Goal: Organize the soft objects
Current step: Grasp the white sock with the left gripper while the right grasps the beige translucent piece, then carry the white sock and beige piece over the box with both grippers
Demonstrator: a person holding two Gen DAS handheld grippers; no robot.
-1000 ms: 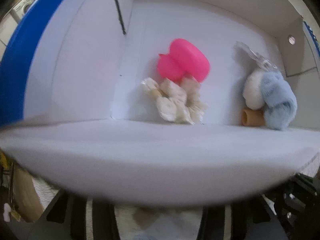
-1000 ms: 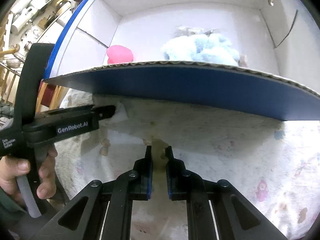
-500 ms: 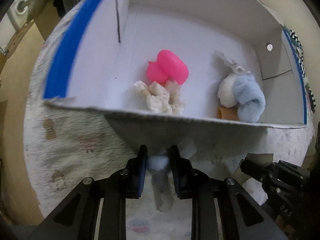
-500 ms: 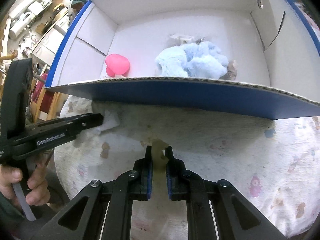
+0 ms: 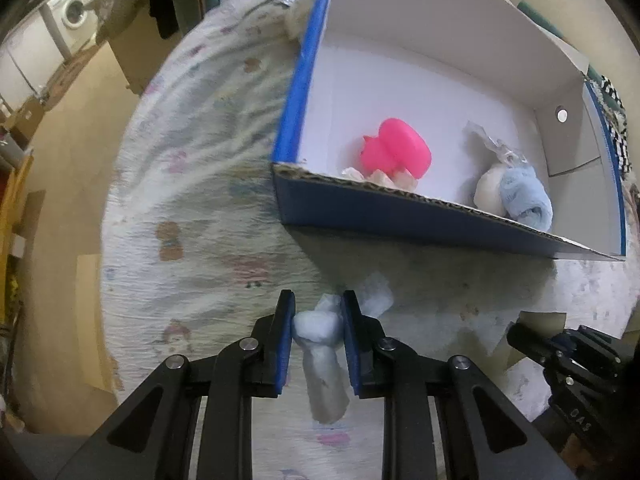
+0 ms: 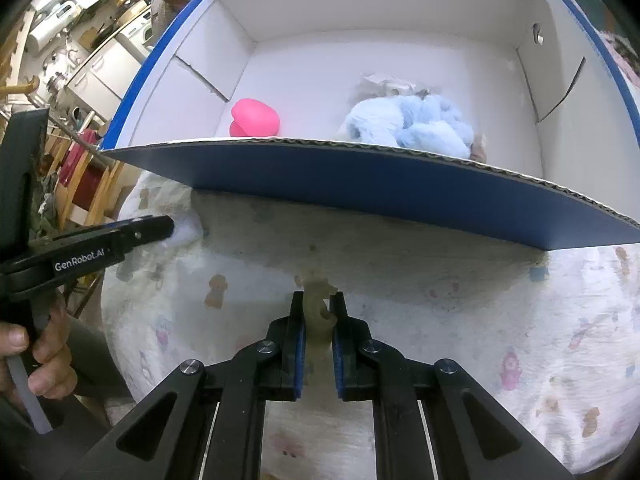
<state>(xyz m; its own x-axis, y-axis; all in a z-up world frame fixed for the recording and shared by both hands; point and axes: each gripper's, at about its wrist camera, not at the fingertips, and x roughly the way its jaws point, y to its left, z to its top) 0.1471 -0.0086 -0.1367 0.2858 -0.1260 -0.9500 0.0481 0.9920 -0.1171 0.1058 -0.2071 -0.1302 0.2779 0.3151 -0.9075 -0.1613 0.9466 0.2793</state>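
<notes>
A blue-sided cardboard box point(image 5: 420, 220) with a white inside stands on a patterned cloth point(image 5: 192, 208). In it lie a pink soft toy point(image 5: 400, 152), a cream scrunchie point(image 5: 380, 178) and a blue and white plush point(image 5: 520, 196). My left gripper point(image 5: 318, 320) is shut on a pale blue soft cloth toy point(image 5: 320, 344) and holds it above the cloth, before the box's near wall. My right gripper point(image 6: 318, 312) is shut on a small beige soft piece point(image 6: 318, 310), also before the box point(image 6: 360, 184). The pink toy point(image 6: 254, 118) and blue plush point(image 6: 416, 124) show there too.
The cloth-covered round table point(image 6: 520, 340) drops off at its left edge. Beyond it are a wooden floor point(image 5: 60, 128), a washing machine point(image 5: 68, 12) and kitchen shelves point(image 6: 80, 40). The left gripper's body point(image 6: 80, 256) and the hand show at the left of the right wrist view.
Both grippers have drawn back and risen from the box's near wall. The left one shows its held blue cloth toy, hidden one second ago. The right still holds the beige piece.
</notes>
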